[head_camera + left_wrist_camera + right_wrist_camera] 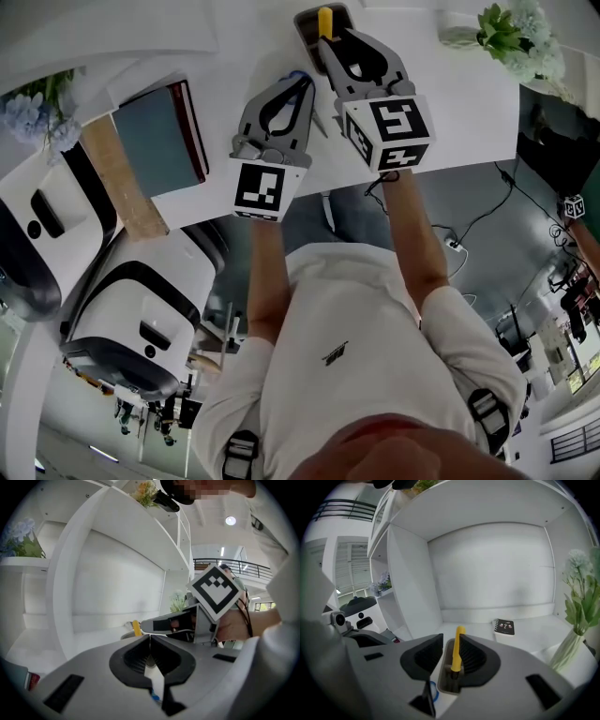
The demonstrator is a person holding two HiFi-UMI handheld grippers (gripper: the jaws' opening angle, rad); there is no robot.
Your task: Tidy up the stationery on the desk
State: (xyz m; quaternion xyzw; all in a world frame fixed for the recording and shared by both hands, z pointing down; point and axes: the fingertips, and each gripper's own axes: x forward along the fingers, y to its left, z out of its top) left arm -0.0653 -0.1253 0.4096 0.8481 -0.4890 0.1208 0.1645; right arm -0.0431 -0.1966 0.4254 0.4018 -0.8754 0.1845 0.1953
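Yellow pen (458, 649) stood upright in the pen holder (444, 682) on the table, sitting loose between the right hand-held gripper's (451, 639) parted jaws. Left hand-held gripper (150, 640) sat closed, farther off.

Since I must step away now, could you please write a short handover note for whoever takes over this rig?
Left gripper: jaws shut, nothing in them, beside the right one.
Right gripper: jaws apart around the yellow pen, which stands in the grey pen holder; not gripped.
Done: pen in its holder.
To do: blue-grey book at the left of the desk and small black notebook lie loose; probably stack or shelve them.
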